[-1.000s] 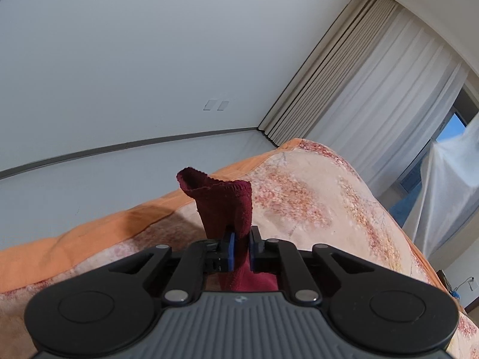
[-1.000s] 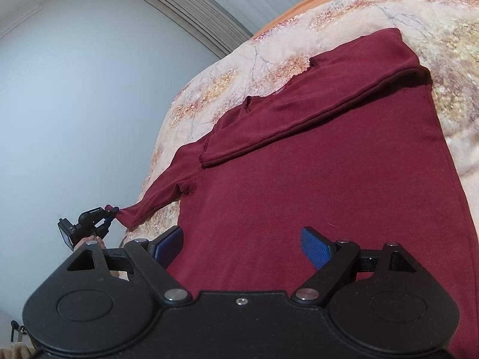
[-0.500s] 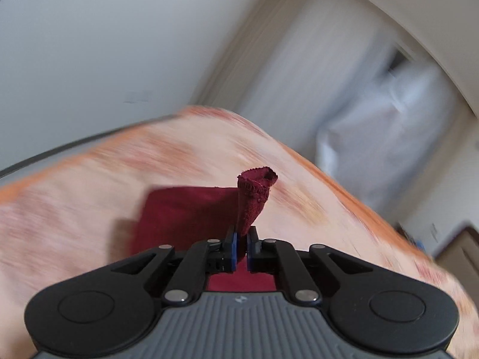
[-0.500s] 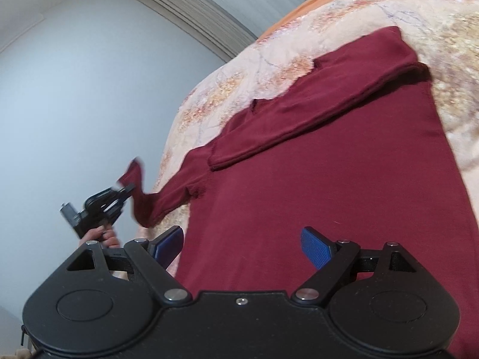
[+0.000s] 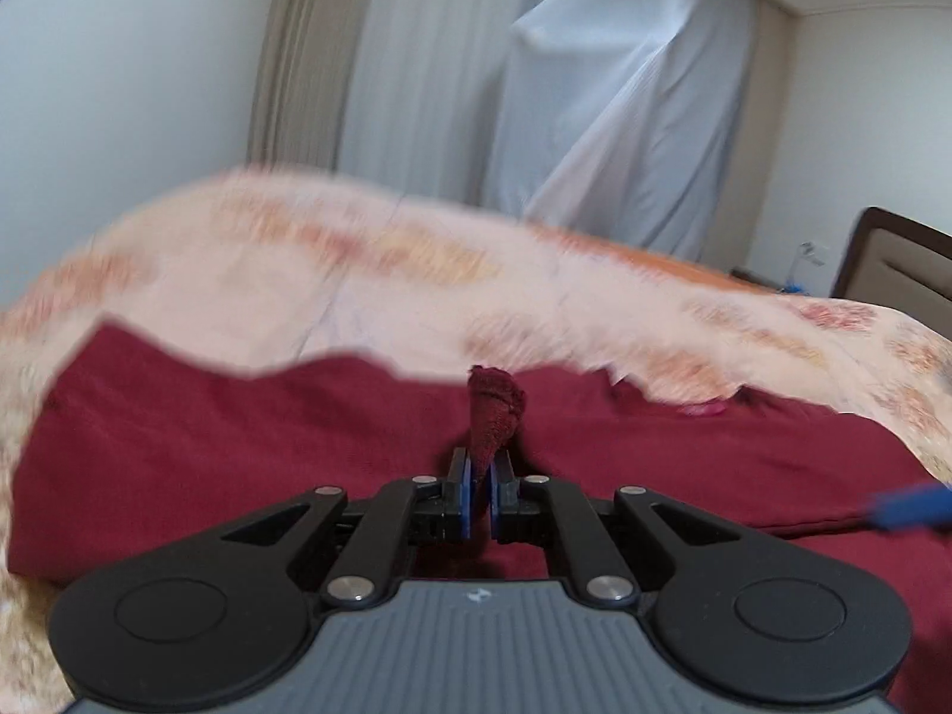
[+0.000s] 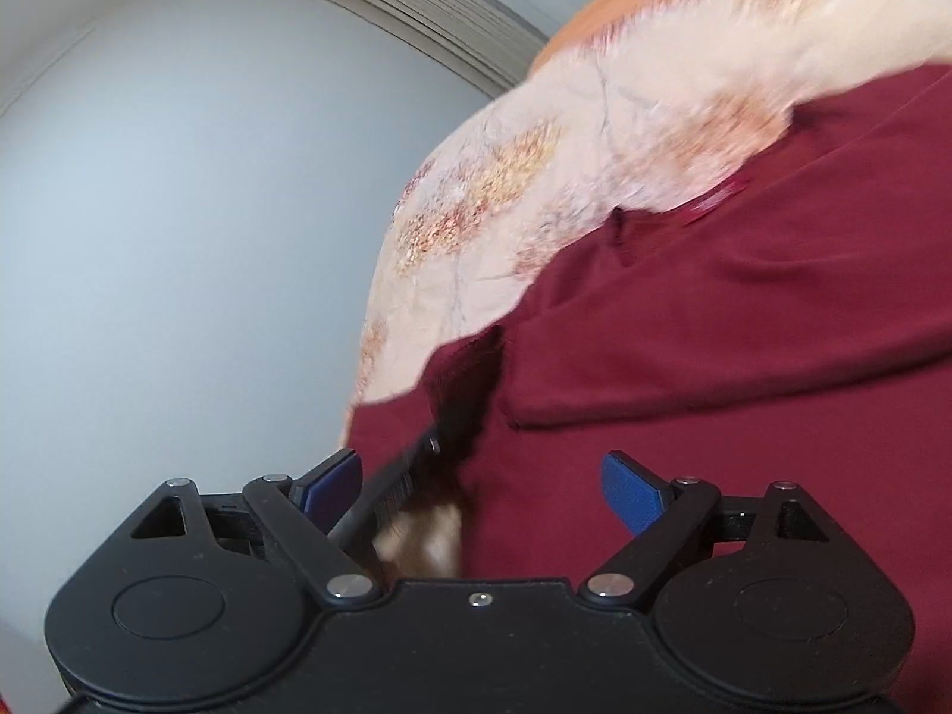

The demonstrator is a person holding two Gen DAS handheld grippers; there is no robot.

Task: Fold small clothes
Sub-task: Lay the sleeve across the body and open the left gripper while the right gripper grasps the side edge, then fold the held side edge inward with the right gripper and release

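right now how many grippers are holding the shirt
1. The left gripper is shut on the shirt's sleeve cuff, over the body. The right gripper hangs open above the shirt, gripping nothing.

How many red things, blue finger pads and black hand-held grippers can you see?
Dark red knit sweater: 1
Black hand-held grippers, left and right: 2
Blue finger pads: 4, two on each gripper
Total: 7
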